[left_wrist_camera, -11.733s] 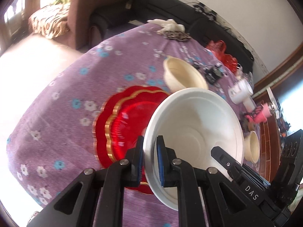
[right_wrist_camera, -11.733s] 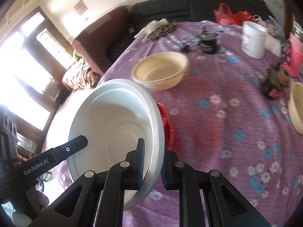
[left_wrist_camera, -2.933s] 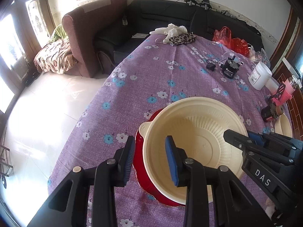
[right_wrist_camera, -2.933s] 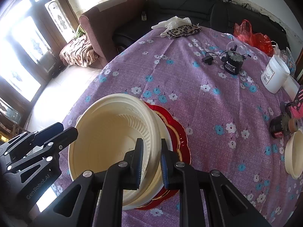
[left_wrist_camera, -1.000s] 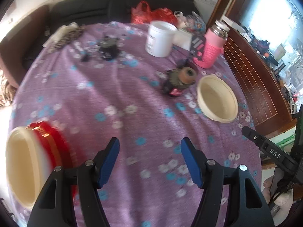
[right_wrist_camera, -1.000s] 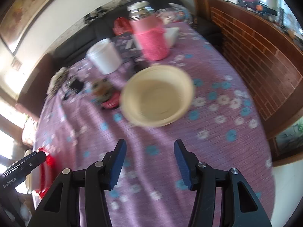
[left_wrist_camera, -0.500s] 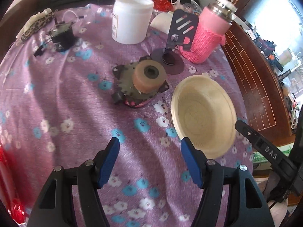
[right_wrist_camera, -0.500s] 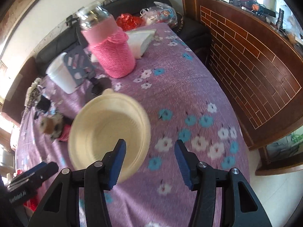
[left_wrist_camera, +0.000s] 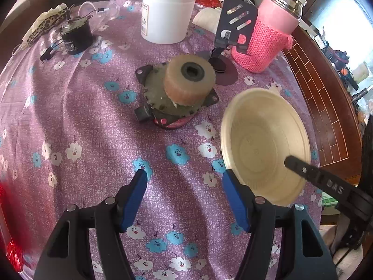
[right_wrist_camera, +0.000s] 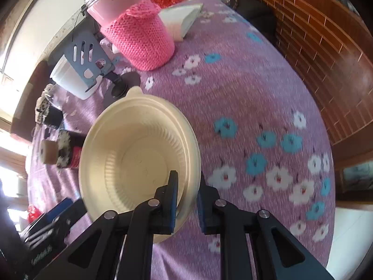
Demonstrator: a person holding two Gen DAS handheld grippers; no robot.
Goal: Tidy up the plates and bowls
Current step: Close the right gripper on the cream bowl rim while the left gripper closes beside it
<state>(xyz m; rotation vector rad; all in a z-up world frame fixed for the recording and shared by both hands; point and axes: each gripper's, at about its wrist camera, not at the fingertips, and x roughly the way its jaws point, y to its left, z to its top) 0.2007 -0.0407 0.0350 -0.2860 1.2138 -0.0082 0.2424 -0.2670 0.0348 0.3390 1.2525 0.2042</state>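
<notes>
From the right wrist, right gripper [right_wrist_camera: 186, 200] visibly pinches cream bowl [right_wrist_camera: 137, 154] rim.

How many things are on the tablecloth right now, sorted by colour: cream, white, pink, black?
Cream: 1, the bowl
White: 1, the tub
Pink: 1, the knit-sleeved flask
Black: 1, the small motor
Total: 4
The geared wheel part, phone stand and items at the far edge fall outside these colours.

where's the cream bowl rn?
The cream bowl is low and left of centre in the right wrist view, its near rim clamped in the right gripper. It sits on the purple tablecloth, below the pink knitted bottle.
</notes>
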